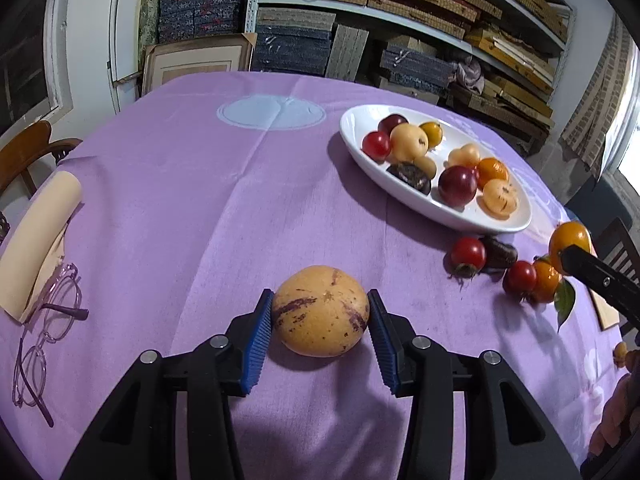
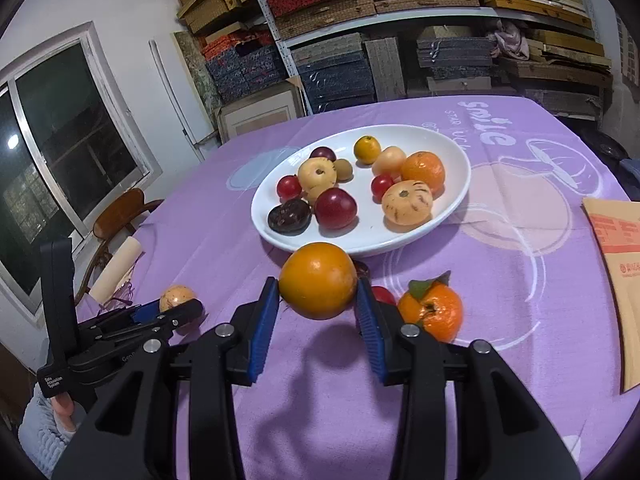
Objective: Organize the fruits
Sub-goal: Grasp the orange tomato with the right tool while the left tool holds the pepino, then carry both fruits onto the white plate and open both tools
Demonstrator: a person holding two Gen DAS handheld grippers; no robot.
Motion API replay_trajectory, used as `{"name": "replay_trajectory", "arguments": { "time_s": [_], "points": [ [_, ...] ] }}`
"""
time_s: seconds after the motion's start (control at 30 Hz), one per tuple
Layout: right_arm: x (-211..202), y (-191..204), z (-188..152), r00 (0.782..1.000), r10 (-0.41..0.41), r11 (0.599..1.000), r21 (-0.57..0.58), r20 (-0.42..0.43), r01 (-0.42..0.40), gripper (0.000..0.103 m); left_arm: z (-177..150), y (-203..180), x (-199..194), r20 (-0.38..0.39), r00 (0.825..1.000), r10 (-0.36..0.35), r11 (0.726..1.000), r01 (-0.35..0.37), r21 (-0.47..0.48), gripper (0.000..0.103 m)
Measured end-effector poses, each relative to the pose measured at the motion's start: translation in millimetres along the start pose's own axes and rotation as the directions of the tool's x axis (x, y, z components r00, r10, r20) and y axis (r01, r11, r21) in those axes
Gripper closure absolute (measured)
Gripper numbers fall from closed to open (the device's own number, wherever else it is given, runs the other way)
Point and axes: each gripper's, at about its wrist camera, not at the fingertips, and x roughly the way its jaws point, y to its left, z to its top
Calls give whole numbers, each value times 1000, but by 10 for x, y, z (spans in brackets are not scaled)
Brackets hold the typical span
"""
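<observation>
My left gripper (image 1: 320,310) is shut on a yellow melon with purple streaks (image 1: 320,314) that rests on the purple cloth. My right gripper (image 2: 318,294) is shut on a smooth orange fruit (image 2: 318,280) and holds it above the cloth, just in front of the white oval plate (image 2: 452,200). The plate (image 1: 360,148) holds several fruits. Loose on the cloth lie a leafy tangerine (image 2: 434,314), red fruits (image 1: 468,254) and a dark fruit (image 1: 500,254). The right gripper with its fruit (image 1: 570,240) shows at the right edge of the left wrist view.
Purple glasses (image 1: 44,340) and a cream paper roll (image 1: 36,236) lie at the table's left edge. A brown envelope (image 2: 618,272) lies at the right. A wooden chair (image 2: 120,216) stands at the left. Shelves of boxes (image 2: 400,20) stand behind the table.
</observation>
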Motion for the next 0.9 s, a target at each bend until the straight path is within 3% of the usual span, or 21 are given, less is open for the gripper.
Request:
{"name": "replay_trajectory", "arguments": {
  "time_s": [0.17, 0.3, 0.6, 0.73, 0.9],
  "points": [
    [-106, -103, 114, 1000, -27, 1000, 4, 16, 27, 64, 218, -79, -54, 40, 999, -16, 999, 14, 30, 56],
    [-63, -115, 417, 997, -69, 997, -43, 17, 69, 64, 512, -314, 18, 65, 998, -8, 995, 1, 104, 56],
    [724, -64, 975, 986, -152, 980, -141, -74, 140, 64, 1079, -786, 591, 42, 999, -20, 983, 11, 183, 56],
    [1099, -98, 1122, 981, -144, 983, -137, -132, 126, 64, 1153, -823, 841, 3, 1000, -11, 984, 10, 179, 56],
    [1259, -122, 1172, 981, -144, 984, -120, -133, 128, 64, 1152, -797, 980, -8, 1000, -3, 986, 5, 166, 56]
  ]
}}
